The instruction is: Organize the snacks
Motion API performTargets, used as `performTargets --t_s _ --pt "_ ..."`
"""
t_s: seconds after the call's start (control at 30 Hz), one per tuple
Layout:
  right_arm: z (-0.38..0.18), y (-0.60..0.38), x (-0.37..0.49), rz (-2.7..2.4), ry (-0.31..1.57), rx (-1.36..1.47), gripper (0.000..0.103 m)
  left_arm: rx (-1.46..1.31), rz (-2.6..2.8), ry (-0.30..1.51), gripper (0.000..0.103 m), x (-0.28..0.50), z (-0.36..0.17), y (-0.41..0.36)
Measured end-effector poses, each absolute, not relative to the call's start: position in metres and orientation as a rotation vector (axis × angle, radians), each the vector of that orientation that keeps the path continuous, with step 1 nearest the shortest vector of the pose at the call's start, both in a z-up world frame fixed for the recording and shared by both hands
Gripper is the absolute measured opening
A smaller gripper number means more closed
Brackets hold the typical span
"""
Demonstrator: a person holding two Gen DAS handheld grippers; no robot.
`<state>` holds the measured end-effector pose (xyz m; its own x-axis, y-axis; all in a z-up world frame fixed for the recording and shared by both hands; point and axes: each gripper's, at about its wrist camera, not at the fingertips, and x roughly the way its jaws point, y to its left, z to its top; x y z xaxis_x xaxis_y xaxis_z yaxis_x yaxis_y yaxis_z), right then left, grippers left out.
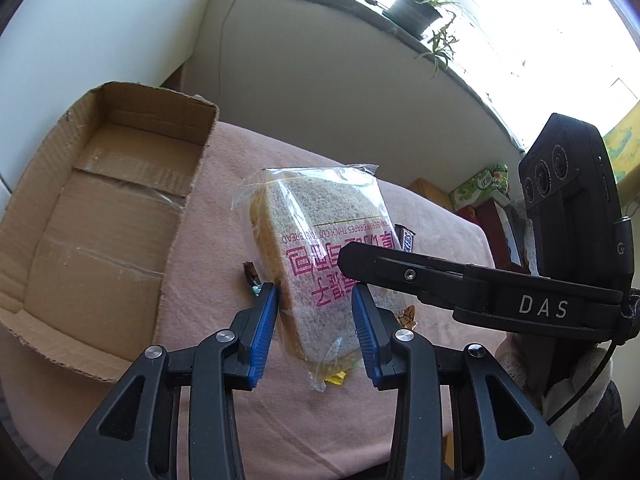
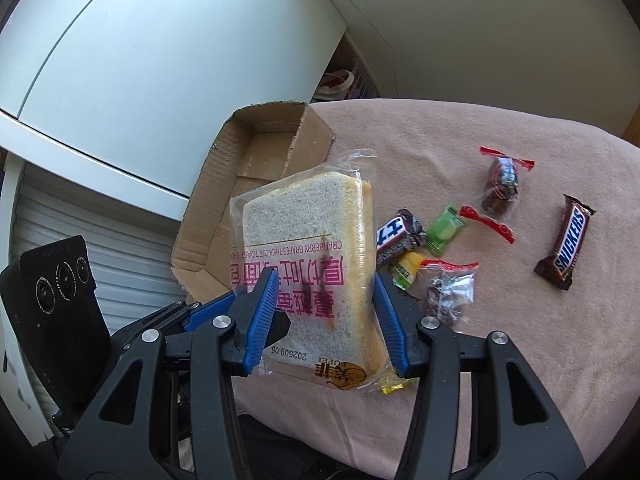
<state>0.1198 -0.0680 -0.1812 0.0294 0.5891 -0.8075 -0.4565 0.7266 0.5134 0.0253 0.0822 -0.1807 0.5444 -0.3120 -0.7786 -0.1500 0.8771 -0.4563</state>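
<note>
A packet of sliced toast bread (image 1: 320, 252) in clear wrap with pink print is held up above the pink cloth. My left gripper (image 1: 315, 304) has its blue pads on both sides of the packet. My right gripper (image 2: 326, 304) also grips the same bread packet (image 2: 308, 248) from the other side. An open, empty cardboard box (image 1: 100, 200) lies to the left; it also shows behind the bread in the right wrist view (image 2: 248, 172). Loose snacks lie on the cloth: a Snickers bar (image 2: 566, 242), a small dark bar (image 2: 398, 236), a green candy (image 2: 444, 230).
Red-ended wrapped sweets (image 2: 502, 184) and a clear sweet packet (image 2: 450, 292) lie right of the bread. The pink cloth (image 2: 480, 360) covers the table. A white cabinet (image 2: 140, 80) stands behind the box. Potted plants (image 1: 420, 4) sit on the windowsill.
</note>
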Motion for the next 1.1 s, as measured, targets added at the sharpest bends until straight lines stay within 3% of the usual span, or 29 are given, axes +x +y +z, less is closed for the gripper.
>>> performTargets --t_s 0.47,1.1 --pt "-0.184 0.054 0.104 1.003 1.336 -0.021 0.052 -0.606 0.122 0.944 0.036 -0.012 -0.186 0.171" --pt "-0.216 0.119 0.094 1.036 1.401 -0.120 0.052 -0.643 0.225 0.995 0.037 -0.031 -0.213 0.222"
